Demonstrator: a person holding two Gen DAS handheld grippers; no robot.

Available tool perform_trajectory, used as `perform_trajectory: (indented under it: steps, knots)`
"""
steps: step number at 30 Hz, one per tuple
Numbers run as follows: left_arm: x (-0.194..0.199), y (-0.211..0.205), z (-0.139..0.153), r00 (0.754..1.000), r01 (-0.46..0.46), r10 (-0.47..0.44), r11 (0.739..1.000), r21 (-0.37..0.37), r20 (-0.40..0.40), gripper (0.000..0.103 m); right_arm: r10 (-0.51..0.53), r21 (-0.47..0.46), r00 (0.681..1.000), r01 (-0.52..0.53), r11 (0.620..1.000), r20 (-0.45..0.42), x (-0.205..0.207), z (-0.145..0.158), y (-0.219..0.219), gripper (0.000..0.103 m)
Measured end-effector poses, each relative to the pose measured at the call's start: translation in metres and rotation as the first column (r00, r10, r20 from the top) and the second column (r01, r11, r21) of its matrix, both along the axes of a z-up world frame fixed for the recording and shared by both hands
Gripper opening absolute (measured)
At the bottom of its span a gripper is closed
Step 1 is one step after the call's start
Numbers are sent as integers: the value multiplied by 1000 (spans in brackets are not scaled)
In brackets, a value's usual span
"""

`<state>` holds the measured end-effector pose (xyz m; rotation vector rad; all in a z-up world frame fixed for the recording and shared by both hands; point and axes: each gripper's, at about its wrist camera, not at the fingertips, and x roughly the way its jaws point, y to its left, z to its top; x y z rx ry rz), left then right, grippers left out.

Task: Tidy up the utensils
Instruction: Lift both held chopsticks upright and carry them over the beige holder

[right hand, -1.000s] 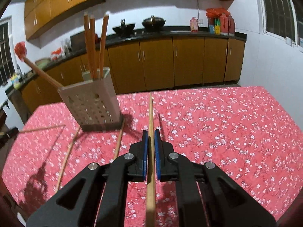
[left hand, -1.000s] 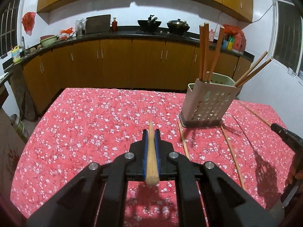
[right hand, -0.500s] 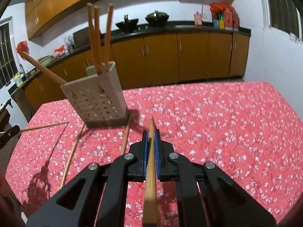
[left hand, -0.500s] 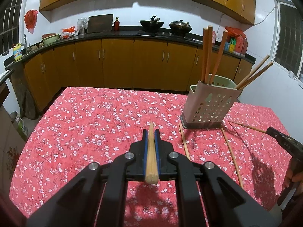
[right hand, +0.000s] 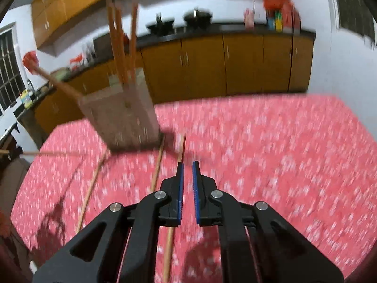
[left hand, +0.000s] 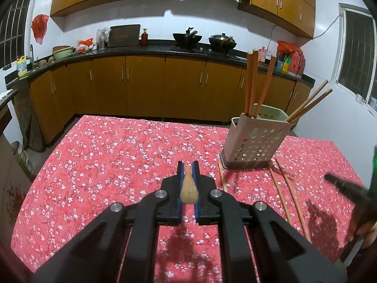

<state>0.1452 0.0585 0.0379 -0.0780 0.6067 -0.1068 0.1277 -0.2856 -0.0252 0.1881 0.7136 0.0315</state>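
My left gripper (left hand: pixel 188 165) is shut on a wooden chopstick (left hand: pixel 188 187), seen end-on between the blue pads above the red floral tablecloth. The perforated utensil holder (left hand: pixel 256 141) stands to its right with several chopsticks upright in it. Three loose chopsticks (left hand: pixel 278 193) lie on the cloth in front of the holder. In the blurred right wrist view, my right gripper (right hand: pixel 186 165) is shut with nothing between its pads. A chopstick (right hand: pixel 181 148) lies on the cloth just left of and under its fingers. The holder (right hand: pixel 122 118) stands ahead to the left.
A wooden table under a red floral cloth (left hand: pixel 106 153) fills both views. Brown kitchen cabinets (left hand: pixel 141 82) and a dark counter with woks run behind it. The right gripper (left hand: pixel 328 178) and a hand show blurred at the left view's right edge. Two more chopsticks (right hand: pixel 156 169) lie near the holder.
The chopstick that my right gripper held is out of its jaws and lies on the cloth. The right view has blurred and come nearer the holder. The left gripper keeps its chopstick.
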Motion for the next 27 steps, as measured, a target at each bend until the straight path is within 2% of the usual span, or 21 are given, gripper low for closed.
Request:
perform_trajectory:
  steps: [2,4,7,10,13,14,16,18,21,27]
  knots:
    - [-1,0,-1,1000,1,-1,1000,-2,-1,8,26,-6,999,-26,1000,-47,-4,-17,7,12]
    - [-1,0,-2,1000,2,-2,1000,-2,-2,8,51,-9,996,-52,999,-74,-10,-31,15,28]
    - [-2,-1,-3,1000,2,-2,1000,-2,-3,8,72,-17,993,-74,997,-95,-16,-44,27,29]
    - [-4,-1,-4,1000,2,-2,1000,-4,-6,8,83,-16,990,-85,996,-110,-17,-51,35,29]
    - [-5,0,-7,1000,1,-1,1000,-8,-11,8,82,-54,988,-89,995,-130,-16,-57,43,28]
    - [-5,0,-7,1000,2,-2,1000,-9,-12,8,80,-61,987,-89,994,-138,-16,-60,43,25]
    - [-5,0,-10,1000,2,-2,1000,-12,-17,8,72,-84,986,-85,993,-149,-16,-66,44,9]
    - [-5,0,-11,1000,3,-3,1000,-13,-22,8,63,-124,987,-81,989,-146,-16,-66,45,8]
    - [-5,-1,-13,1000,3,-4,1000,-13,-22,8,41,-131,989,-61,990,-144,-5,-66,40,8]
    - [-6,2,-16,1000,2,-3,1000,-22,-28,8,11,-88,989,-25,996,-148,13,-65,23,8]
